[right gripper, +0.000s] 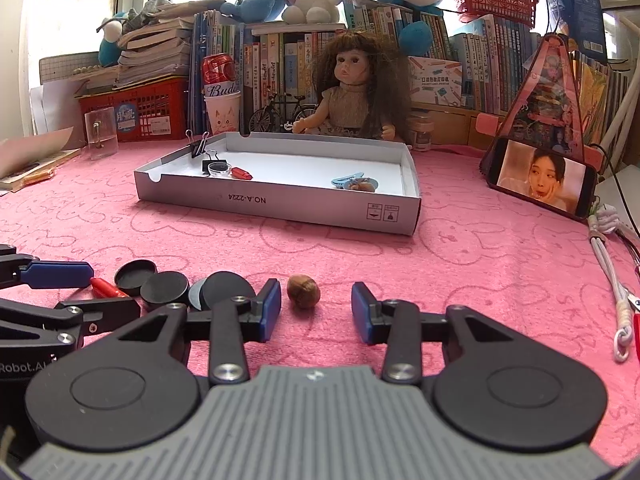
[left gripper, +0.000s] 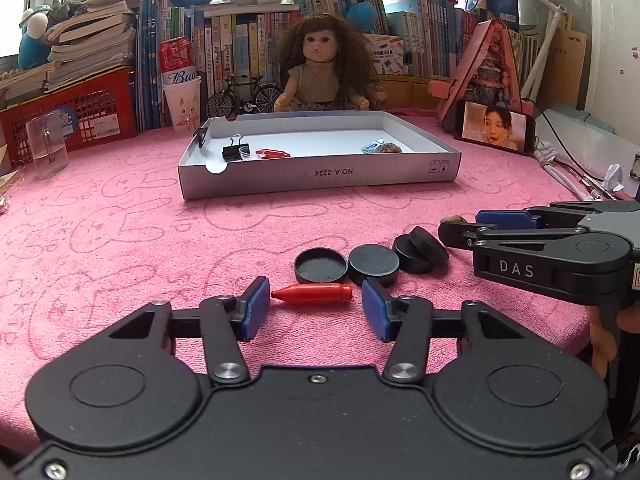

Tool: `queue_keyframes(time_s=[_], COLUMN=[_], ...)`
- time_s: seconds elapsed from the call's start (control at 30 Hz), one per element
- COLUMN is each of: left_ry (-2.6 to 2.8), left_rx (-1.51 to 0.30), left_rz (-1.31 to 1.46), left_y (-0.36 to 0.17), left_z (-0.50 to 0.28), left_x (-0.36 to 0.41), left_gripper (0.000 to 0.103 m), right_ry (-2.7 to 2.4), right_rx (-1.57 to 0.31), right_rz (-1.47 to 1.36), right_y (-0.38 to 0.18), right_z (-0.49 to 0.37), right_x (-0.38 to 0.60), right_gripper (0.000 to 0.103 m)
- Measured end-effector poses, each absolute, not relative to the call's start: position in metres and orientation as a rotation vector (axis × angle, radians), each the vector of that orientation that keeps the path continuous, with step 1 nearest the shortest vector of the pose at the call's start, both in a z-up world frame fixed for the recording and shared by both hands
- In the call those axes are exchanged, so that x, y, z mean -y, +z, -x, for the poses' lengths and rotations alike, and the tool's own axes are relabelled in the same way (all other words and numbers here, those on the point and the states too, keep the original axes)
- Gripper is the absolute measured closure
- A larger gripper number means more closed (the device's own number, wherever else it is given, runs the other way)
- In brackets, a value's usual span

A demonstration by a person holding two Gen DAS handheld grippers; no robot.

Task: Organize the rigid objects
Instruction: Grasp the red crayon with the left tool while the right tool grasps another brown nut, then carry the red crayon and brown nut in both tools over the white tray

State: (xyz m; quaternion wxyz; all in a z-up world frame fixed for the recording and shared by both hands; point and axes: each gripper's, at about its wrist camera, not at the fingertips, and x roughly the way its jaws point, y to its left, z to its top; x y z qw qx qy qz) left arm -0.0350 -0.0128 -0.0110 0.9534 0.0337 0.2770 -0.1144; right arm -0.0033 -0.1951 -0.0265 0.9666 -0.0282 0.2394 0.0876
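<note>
Claws hover low over the pink surface [left gripper: 120,220], both released. The left claw [left gripper: 316,307] straddles a red cap [left gripper: 312,293] lying on its side, its pads not touching it; the right claw [right gripper: 316,307] frames a walnut [right gripper: 303,291] with gaps on both sides. The cap looks light, stiff and slick, best pinched across its thicker middle. The walnut looks hard and round, likely to roll, so a grip across its widest part suits. Beyond both waits the box [right gripper: 280,200].

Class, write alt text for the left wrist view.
The open left gripper straddles a red bullet-shaped cap lying on a pink cloth, without touching it. Beyond are black round lids and a shallow white box.
</note>
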Motion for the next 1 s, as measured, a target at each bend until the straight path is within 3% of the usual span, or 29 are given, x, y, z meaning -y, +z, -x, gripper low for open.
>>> queue_keyframes(time_s=[0.13, 0.23, 1.0], left_ry=[-0.210, -0.202, -0.153], left_rx=[-0.555, -0.536, -0.465], left_rz=[-0.064, -0.065, -0.008], left_y=[-0.010, -0.006, 0.041], left_z=[0.036, 0.035, -0.024], left_x=[0.011, 0.009, -0.009], left_gripper=[0.061, 0.061, 0.061], right_ry=[0.177, 0.181, 0.129], right_rx=[-0.488, -0.497, -0.467], right_rz=[0.052, 0.066, 0.013], right_y=[-0.027, -0.027, 0.001], right_z=[0.003, 0.003, -0.025], right_x=[0.194, 0.193, 0.203], right_gripper=[0.060, 0.081, 0.081])
